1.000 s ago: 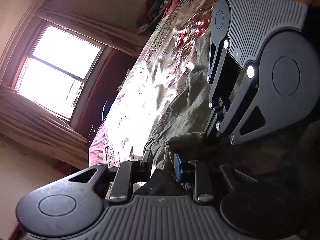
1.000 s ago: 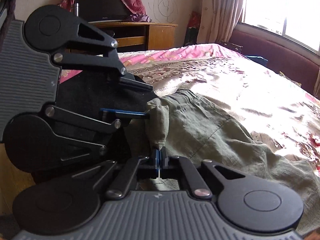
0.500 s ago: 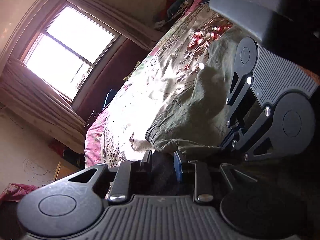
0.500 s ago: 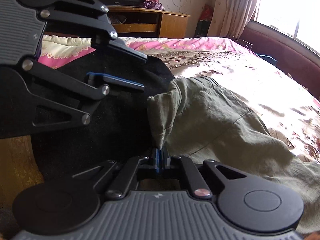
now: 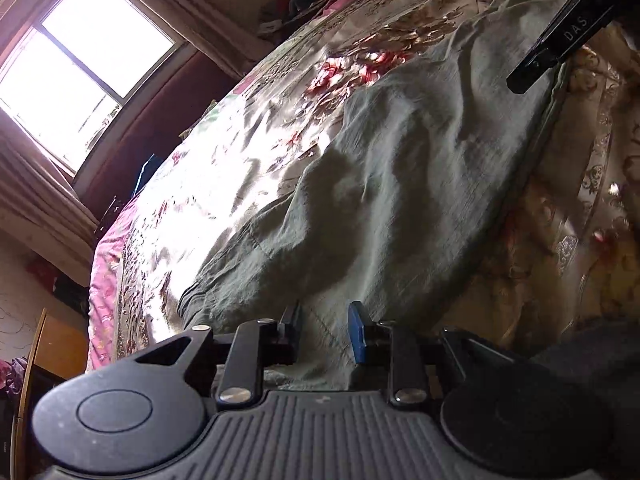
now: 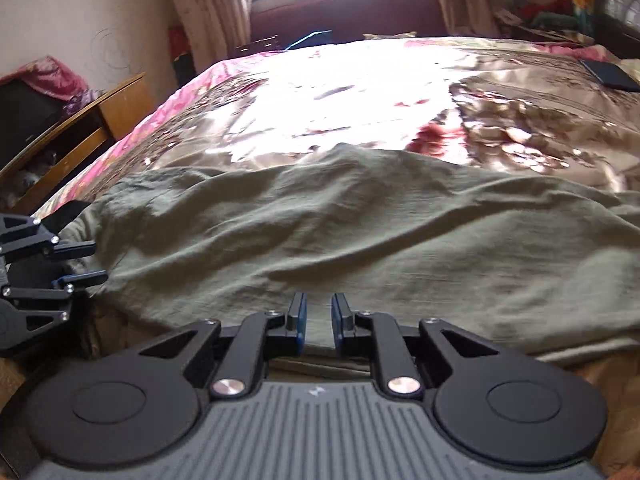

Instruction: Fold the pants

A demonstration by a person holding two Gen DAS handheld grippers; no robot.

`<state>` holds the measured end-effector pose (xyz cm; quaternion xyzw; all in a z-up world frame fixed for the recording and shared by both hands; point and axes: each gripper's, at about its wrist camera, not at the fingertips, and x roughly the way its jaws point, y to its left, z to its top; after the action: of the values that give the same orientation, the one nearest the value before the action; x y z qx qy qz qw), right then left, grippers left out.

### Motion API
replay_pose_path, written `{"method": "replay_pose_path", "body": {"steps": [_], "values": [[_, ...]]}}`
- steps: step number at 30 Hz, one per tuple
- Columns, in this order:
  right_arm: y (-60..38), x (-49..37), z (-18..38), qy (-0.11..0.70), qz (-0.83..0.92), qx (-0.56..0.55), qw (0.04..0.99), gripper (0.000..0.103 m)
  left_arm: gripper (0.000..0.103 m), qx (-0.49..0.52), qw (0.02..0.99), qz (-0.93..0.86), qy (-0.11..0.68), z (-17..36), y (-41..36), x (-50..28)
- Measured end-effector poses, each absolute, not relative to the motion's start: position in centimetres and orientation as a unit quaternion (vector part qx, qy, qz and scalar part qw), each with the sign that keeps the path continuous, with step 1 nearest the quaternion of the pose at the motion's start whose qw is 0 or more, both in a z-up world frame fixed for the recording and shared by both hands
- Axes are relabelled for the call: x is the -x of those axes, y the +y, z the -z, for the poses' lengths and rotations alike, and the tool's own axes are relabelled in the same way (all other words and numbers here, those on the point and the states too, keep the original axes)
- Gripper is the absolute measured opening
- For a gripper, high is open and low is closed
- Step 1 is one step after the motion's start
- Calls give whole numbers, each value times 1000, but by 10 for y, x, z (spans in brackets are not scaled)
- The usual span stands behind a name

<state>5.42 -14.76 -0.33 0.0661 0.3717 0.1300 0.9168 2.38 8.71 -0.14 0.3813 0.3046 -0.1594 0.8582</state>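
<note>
Both grippers are now released: the right gripper [image 6: 319, 322], at the bottom centre, and the left gripper [image 5: 323, 330] have their fingers apart above the green pants [image 6: 340, 232]. A moment ago the right one pinched a raised fold — now the cloth lies flat on the bedspread [image 6: 360, 92].

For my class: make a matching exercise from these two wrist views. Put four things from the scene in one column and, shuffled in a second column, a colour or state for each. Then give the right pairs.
Things:
1. pants
2. left gripper
3. phone
4. wooden cabinet

Descriptions:
A. dark, flat on the far bedspread
B. olive green, spread on the bed
C. beside the bed, by the wall
D. fingers apart, gripping nothing

Pairs: 1-B, 2-D, 3-A, 4-C
</note>
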Motion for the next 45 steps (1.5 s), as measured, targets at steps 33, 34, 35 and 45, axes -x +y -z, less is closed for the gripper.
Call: {"method": "replay_pose_path", "body": {"steps": [33,34,35,45], "values": [[-415,-24,48,311,80,-458,829,22,44,-267,842,361,298,19,-126,-50],[-414,-27,48,306,80,-459,830,24,44,-266,842,361,298,19,-127,-51],[-414,-29,49,303,80,-460,831,24,44,-264,841,364,300,20,-129,-53],[-418,-5,31,270,75,-457,844,3,44,-268,837,373,297,25,-133,-53]]}}
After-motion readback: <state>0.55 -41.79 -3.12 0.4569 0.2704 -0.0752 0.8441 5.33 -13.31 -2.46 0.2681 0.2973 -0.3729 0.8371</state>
